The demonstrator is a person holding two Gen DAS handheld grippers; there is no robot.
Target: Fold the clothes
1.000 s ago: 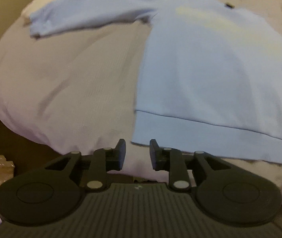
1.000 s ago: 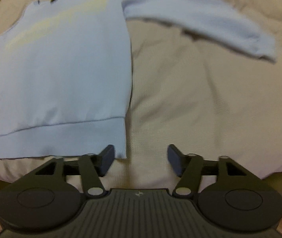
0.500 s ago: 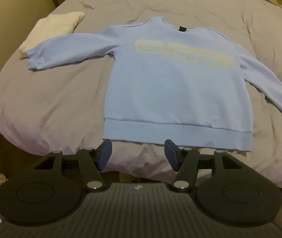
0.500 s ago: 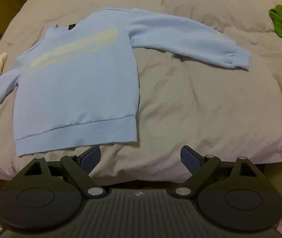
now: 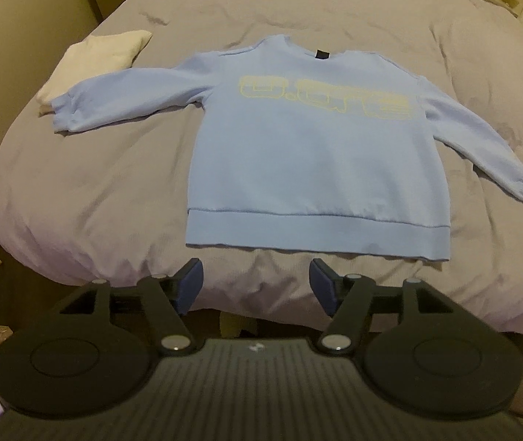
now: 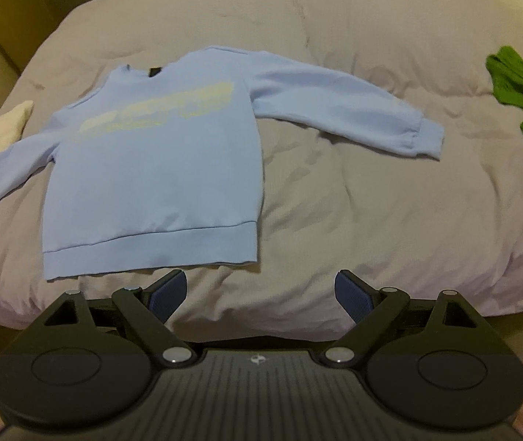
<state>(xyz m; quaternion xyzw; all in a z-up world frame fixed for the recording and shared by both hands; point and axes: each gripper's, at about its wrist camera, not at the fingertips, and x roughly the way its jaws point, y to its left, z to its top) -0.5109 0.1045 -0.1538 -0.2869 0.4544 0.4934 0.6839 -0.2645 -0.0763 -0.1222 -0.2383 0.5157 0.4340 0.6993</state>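
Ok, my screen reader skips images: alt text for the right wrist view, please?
A light blue sweatshirt lies flat, sleeves spread, on a grey bed. The open right gripper hovers before its hem; a green garment lies far right.

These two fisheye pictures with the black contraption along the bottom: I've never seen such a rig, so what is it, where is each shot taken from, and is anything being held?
No robot here: a person carries a handheld two-finger gripper in each hand, and each has a camera looking forward along its fingers. The black shape along the bottom is the gripper itself.

In the left wrist view, the left gripper is open and holds nothing. In the right wrist view, the right gripper is open wider and is also empty.

Both look at a bed with a grey duvet. A light blue sweatshirt lies flat on it, print up, sleeves spread, hem toward the grippers. A white cloth lies by one cuff; a green garment lies at the right edge.

Folding has not begun.
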